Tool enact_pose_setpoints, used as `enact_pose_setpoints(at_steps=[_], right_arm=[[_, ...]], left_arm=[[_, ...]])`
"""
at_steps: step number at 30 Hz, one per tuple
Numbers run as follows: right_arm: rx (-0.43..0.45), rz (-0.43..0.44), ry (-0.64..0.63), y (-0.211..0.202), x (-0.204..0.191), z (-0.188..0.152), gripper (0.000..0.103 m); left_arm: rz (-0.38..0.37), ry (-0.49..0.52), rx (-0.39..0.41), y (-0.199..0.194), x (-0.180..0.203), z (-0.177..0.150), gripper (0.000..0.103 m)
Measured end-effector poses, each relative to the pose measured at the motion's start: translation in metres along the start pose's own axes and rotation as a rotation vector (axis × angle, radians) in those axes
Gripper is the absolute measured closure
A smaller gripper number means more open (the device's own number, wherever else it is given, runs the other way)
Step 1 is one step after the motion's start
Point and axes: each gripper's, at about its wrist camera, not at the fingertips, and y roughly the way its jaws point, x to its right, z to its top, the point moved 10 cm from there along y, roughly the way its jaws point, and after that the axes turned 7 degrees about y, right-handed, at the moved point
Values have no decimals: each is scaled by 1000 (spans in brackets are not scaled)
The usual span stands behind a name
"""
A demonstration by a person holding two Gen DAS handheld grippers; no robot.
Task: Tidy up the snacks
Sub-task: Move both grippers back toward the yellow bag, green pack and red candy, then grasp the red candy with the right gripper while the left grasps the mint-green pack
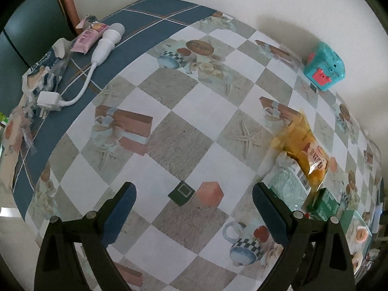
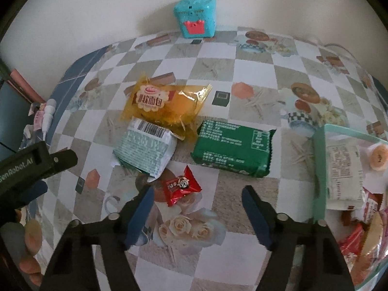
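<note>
My right gripper (image 2: 197, 191) is open above the checked tablecloth (image 2: 218, 77). A small red candy packet (image 2: 180, 186) lies just ahead of its left fingertip, untouched. Beyond it lie a pale green packet (image 2: 145, 150), barcode side up, a yellow bread packet (image 2: 165, 101) overlapping it, and a dark green packet (image 2: 232, 148). My left gripper (image 1: 194, 194) is open over bare cloth, nothing between its fingers. In the left wrist view the yellow bread packet (image 1: 303, 150) and the pale green packet (image 1: 288, 181) lie to its right. The left gripper (image 2: 53, 174) also shows at the right wrist view's left edge.
A clear bin with a teal rim (image 2: 317, 169) at the right holds several snacks. A turquoise toy box (image 2: 195, 17) stands against the back wall. At the table's left end lie a white corded device (image 1: 106, 41), its plug (image 1: 48, 100) and a pink packet (image 1: 87, 38).
</note>
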Motion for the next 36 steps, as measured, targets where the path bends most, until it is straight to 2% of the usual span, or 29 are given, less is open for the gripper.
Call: enact_pose_setpoints(at_steps=[3,6,11,17,24,28,36], right_arm=[[-5,10,6,6,-3,1,31],[-10,7,5,12,-6,0,44],[-13,-5,-14,20,-9,-1,51],[-14,-3,-11,20,-7,1,70],[-20,-6,17,19,6,5,74],[-22,-34,38,18,21,9,73],[-26,-34,78,16,40,12,73]], left_arm=[[-6,8,-5,4,4,1,6],[-9,16,-10,7,8,3,6],[-13,18,-19,13,12,5,6],[-40,22,-23,15,18,6,6],[-86,48,-21,14,34,8,6],[-142,70,-10,13,50,10,6],[-198,206,1,14,97,8,6]])
